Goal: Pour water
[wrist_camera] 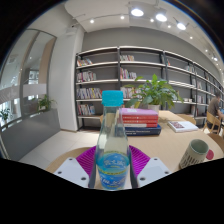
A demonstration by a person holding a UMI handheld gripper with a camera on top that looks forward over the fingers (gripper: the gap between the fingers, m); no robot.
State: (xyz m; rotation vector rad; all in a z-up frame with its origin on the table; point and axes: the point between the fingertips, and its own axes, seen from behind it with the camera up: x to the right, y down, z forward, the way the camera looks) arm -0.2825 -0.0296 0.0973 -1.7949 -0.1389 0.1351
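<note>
The claw [112,160] is gripping a bottle [112,140], which is standing upright between its two fingers, with the magenta pads [88,157] pressing on it from either side. The bottle is clear plastic with a blue cap [112,98] and a blue label low on its body; whether its base is touching the desk [60,148] cannot be told, since the fingers are hiding it.

Just ahead of the claw and a little to its right, a stack of books [141,120] is lying on the desk, the top one red. Beyond the stack a leafy plant [155,92] is standing. Further right of the stack an open book [183,125] is lying flat. Near the claw's right finger, a green cup [195,154] is sitting at the desk's near side, its mouth appearing tilted toward the claw.

Well beyond everything, long bookshelves [130,75] are running across the back wall, and ceiling lights [150,15] are shining above.
</note>
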